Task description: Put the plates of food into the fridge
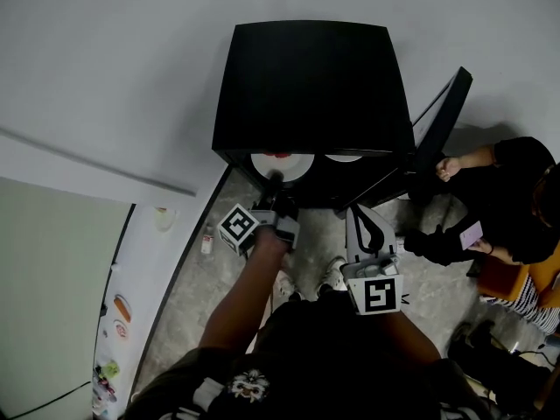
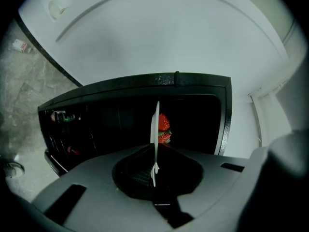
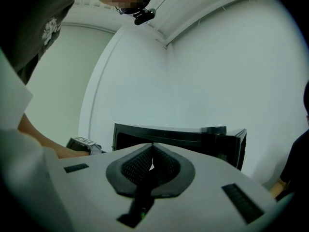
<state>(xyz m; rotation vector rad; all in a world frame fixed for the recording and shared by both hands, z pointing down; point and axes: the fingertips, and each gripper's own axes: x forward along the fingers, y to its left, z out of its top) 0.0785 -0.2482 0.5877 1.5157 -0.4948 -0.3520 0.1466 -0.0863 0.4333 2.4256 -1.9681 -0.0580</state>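
**Desk:** How are your arms placed?

**Me:** Nearest to me, my right gripper (image 3: 152, 151) sits low in front of my waist with the elbow tucked in. Its nose is aimed ahead at the small black fridge (image 1: 311, 86). Its jaws are pressed together with nothing between them. My bare left forearm (image 1: 241, 296) is stretched forward. The left gripper (image 1: 275, 186) at its end is rolled onto its side, and its black-and-white marker cube (image 1: 238, 227) shows to the left of my wrist.

**Desk:** And the plate?

**Me:** I have the white round plate (image 1: 293, 168) by its near rim. The left jaws are almost together, pinching that thin edge. The plate is round, so it has no long axis to speak of. It lies level and face up, reaching away from me out of the jaws. In the left gripper view I see it edge-on as a thin upright white line, with red strawberries (image 2: 164, 123) on the side that shows to the right.

**Desk:** Where is it against the fridge?

**Me:** It is at the mouth, on the left of the opening, with its far part under the front edge of the fridge's top. I cannot tell whether it rests on a shelf. A second white plate (image 1: 344, 157) shows just to its right inside. The fridge door (image 1: 440, 125) stands open on the right. Beyond the door is a seated person in black (image 1: 512, 195), well apart from both grippers.
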